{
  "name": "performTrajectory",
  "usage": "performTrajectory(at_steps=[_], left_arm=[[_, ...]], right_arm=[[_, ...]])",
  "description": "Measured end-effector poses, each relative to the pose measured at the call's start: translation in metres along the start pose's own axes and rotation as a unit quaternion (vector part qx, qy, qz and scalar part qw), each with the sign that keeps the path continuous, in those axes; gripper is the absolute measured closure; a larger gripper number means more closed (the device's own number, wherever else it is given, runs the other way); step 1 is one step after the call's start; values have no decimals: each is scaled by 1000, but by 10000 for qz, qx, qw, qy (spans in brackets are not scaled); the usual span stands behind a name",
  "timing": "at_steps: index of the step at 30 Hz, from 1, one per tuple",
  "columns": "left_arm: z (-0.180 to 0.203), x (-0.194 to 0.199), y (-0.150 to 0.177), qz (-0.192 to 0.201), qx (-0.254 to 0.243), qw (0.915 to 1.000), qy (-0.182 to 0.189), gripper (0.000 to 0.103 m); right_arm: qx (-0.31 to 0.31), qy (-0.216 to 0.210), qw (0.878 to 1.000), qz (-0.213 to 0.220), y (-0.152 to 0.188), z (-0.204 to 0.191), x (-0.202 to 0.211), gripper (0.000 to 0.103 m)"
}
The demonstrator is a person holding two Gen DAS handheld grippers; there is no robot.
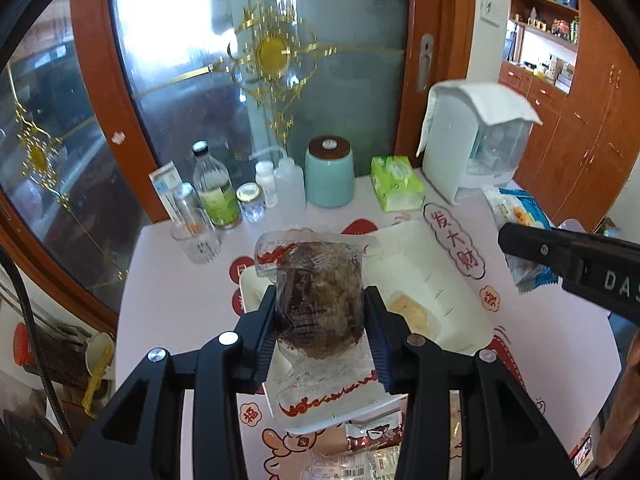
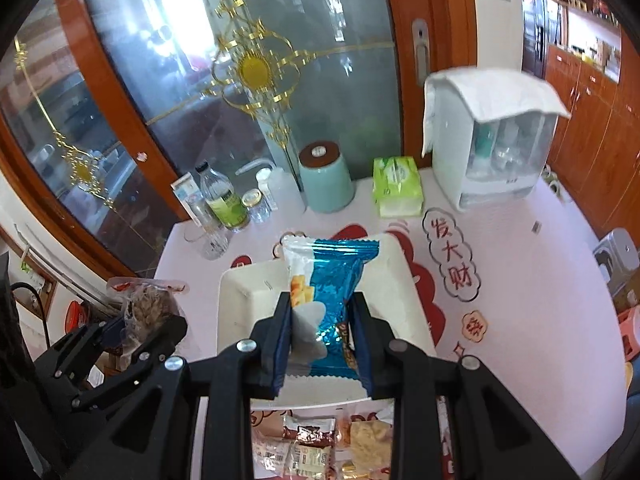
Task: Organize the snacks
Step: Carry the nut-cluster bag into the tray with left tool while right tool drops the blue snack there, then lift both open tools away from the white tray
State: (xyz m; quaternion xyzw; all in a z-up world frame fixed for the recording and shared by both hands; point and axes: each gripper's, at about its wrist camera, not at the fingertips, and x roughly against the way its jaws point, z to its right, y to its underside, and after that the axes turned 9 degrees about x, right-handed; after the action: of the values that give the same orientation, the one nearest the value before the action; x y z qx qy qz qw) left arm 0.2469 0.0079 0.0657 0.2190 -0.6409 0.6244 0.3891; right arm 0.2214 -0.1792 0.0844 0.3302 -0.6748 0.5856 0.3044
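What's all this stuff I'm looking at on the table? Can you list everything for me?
Clear packet: one, clear with dark brown filling, held over the tray.
Blue packet: one, blue and white, held over the tray.
Tray: one, white, middle of the table.
Loose snacks: several, mixed colours, near edge of the table.
Canister: one, pale green with brown lid, back of the table.
Tissue pack: one, green, right of the canister.
Bottles and jars: several, mostly clear, back left.
Glass: one, clear, in front of the bottles.
White box: one, cloth on top, back right.
Left gripper: black, shut on the clear packet.
Right gripper: black, shut on the blue packet.
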Motion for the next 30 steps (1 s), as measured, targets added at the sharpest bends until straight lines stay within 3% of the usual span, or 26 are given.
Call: performTrajectory(at_steps=[11, 20, 22, 23, 25, 30], left_arm=[[-6, -84, 2, -664, 34, 9977, 92, 63], [-12, -127, 1, -924, 138, 9956, 60, 61], [-12, -130, 2, -892, 155, 9959, 32, 36], [-13, -131, 2, -873, 182, 9960, 44, 15], [-15, -129, 3, -758, 198, 9969, 89, 10], [-18, -126, 6, -748, 138, 9971, 76, 10]], right_arm=[[-152, -29, 9978, -651, 12, 3, -74, 74], [-241, 75, 9953, -940, 8, 9, -118, 73], [-232, 93, 9950, -966, 7, 8, -124, 72], [-209, 147, 9947, -991, 7, 8, -127, 71], [-193, 245, 9946, -989, 7, 7, -129, 60], [-306, 217, 9944, -992, 11, 13, -130, 55]])
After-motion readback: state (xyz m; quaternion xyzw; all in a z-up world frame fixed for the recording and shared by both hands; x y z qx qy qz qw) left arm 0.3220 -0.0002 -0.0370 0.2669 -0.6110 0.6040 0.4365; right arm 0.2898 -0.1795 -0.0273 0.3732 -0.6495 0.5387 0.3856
